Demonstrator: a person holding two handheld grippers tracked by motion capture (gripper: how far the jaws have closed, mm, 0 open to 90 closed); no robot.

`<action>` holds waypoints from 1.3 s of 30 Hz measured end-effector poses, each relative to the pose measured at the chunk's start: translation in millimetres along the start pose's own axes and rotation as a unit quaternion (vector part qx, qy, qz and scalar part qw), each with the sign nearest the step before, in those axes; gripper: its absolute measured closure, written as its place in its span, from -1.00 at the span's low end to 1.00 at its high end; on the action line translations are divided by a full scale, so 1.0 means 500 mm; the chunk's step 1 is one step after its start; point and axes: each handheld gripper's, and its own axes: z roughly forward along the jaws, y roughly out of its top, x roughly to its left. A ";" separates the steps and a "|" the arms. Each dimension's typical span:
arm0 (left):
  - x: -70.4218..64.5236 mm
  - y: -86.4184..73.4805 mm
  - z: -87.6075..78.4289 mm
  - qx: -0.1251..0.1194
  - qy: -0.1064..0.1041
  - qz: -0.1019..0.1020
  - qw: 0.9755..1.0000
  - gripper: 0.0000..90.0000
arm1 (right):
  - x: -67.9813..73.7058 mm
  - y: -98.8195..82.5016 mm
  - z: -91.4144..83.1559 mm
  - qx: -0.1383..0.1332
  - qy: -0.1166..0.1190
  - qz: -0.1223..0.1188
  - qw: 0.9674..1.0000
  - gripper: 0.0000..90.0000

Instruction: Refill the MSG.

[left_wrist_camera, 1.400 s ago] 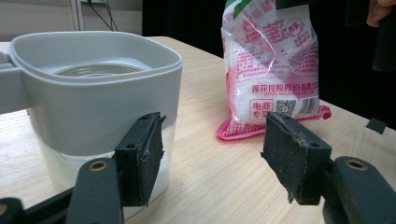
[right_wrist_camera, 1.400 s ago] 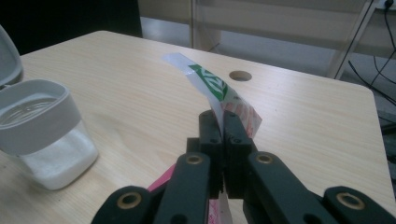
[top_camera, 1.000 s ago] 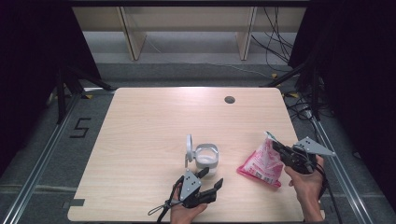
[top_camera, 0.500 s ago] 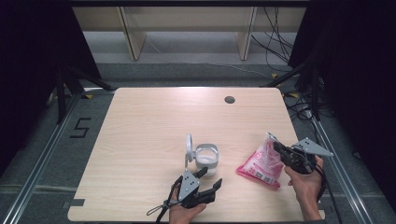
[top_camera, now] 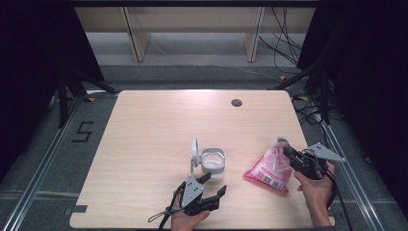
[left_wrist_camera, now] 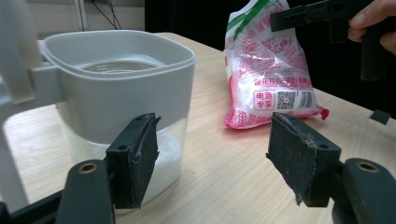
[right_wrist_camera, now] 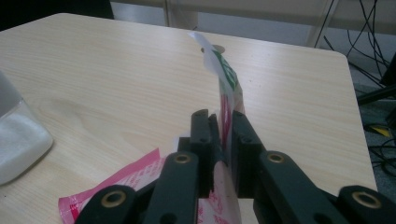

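Bag (top_camera: pixel 270 167) of pink and white print, propped on the table (top_camera: pixel 144 139) at the near right edge, top pinched in the right gripper (top_camera: pixel 288 153), jaws easing apart lately yet film caught between the pads. Jar (top_camera: pixel 212 162) with grey collar and flipped-up lid just left of the bag, white grains inside, right ahead of the left gripper (top_camera: pixel 214 184), jaws spread wide, nothing clasped, one pad near the jar wall. Light wooden tabletop with a round hole (top_camera: pixel 236 102) far off; beyond, grey floor, shelf legs, cables, dark curtains.
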 end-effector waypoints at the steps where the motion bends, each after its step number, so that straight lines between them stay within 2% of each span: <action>1: 0.000 0.001 -0.003 0.002 0.004 -0.001 1.000 -0.28 | 0.001 0.000 -0.001 0.000 0.000 0.007 1.000 0.82; 6: 0.007 0.004 -0.009 0.001 0.001 -0.001 1.000 -0.29 | 0.001 -0.001 -0.002 0.007 -0.001 0.012 1.000 0.77; 7: 0.008 0.004 -0.010 0.003 0.004 -0.002 1.000 -0.29 | -0.005 -0.001 0.001 0.003 0.002 -0.003 1.000 0.76; 8: 0.010 0.004 -0.010 -0.002 0.002 -0.001 1.000 -0.29 | -0.005 -0.001 0.001 0.003 0.001 -0.002 1.000 0.75; 11: 0.013 0.007 -0.015 0.004 0.002 0.003 1.000 -0.29 | -0.005 -0.001 0.001 0.004 -0.009 0.004 1.000 0.68; 13: 0.015 0.007 -0.015 0.002 -0.007 0.002 1.000 -0.29 | -0.002 -0.002 -0.001 0.008 -0.008 0.020 1.000 0.62; 14: 0.017 0.007 -0.018 0.007 -0.007 0.004 1.000 -0.29 | -0.003 -0.002 0.000 0.006 -0.011 0.023 1.000 0.59; 15: 0.018 0.008 -0.020 0.008 -0.006 0.006 1.000 -0.29 | -0.008 -0.003 0.001 -0.002 -0.011 0.014 1.000 0.54; 16: 0.019 0.008 -0.021 0.009 -0.004 0.008 1.000 -0.29 | -0.006 -0.005 -0.001 0.006 -0.007 0.027 1.000 0.52; 19: 0.024 0.010 -0.026 0.009 -0.002 0.008 1.000 -0.30 | -0.012 -0.008 0.004 0.004 -0.015 0.027 1.000 0.45; 20: 0.026 0.010 -0.027 0.004 -0.009 0.007 1.000 -0.30 | -0.010 -0.009 0.004 0.004 -0.011 0.043 0.999 0.39; 21: 0.027 0.012 -0.030 0.011 -0.008 0.009 1.000 -0.31 | -0.013 -0.009 0.003 0.005 -0.017 0.037 0.999 0.34; 23: 0.033 0.014 -0.035 0.005 -0.012 0.007 1.000 -0.32 | -0.015 -0.010 0.003 0.002 -0.019 0.047 0.999 0.29; 24: 0.035 0.017 -0.041 0.010 -0.007 0.010 1.000 -0.32 | -0.015 -0.009 0.002 0.003 -0.020 0.049 0.999 0.28; 25: 0.036 0.018 -0.043 0.010 -0.008 0.011 1.000 -0.33 | -0.019 -0.008 0.001 0.001 -0.024 0.041 0.999 0.27; 26: 0.038 0.018 -0.045 0.007 -0.011 0.010 1.000 -0.33 | -0.014 -0.007 -0.001 0.003 -0.025 0.052 0.998 0.25; 27: 0.040 0.020 -0.048 0.009 -0.012 0.013 1.000 -0.33 | -0.014 -0.007 -0.001 0.002 -0.026 0.051 0.998 0.22; 28: 0.041 0.021 -0.054 0.011 -0.008 0.011 1.000 -0.32 | -0.018 -0.007 -0.002 0.000 -0.028 0.038 0.999 0.20; 30: 0.045 0.023 -0.060 0.011 -0.004 0.011 1.000 -0.32 | -0.014 -0.006 -0.005 0.010 -0.043 0.066 0.997 0.14; 31: 0.046 0.024 -0.063 0.010 -0.005 0.014 1.000 -0.32 | -0.019 -0.006 -0.006 0.008 -0.041 0.056 0.998 0.13; 32: 0.049 0.025 -0.066 0.012 -0.004 0.019 1.000 -0.32 | -0.019 -0.005 -0.009 0.010 -0.052 0.047 0.997 0.12; 35: 0.052 0.024 -0.071 0.013 0.009 0.001 1.000 -0.32 | -0.023 -0.004 -0.011 0.004 -0.060 0.040 0.997 0.07; 36: 0.054 0.025 -0.073 0.012 0.008 0.000 1.000 -0.32 | -0.015 -0.003 -0.015 0.007 -0.072 0.056 0.996 0.07; 37: 0.056 0.025 -0.073 0.007 0.005 -0.002 1.000 -0.32 | -0.022 -0.002 -0.017 0.004 -0.067 0.035 0.997 0.07; 38: 0.059 0.026 -0.077 0.013 0.010 0.001 1.000 -0.32 | -0.018 -0.001 -0.019 -0.002 -0.070 0.043 0.997 0.06; 39: 0.060 0.026 -0.078 0.008 0.012 -0.002 1.000 -0.32 | -0.017 0.001 -0.021 -0.003 -0.069 0.033 0.997 0.02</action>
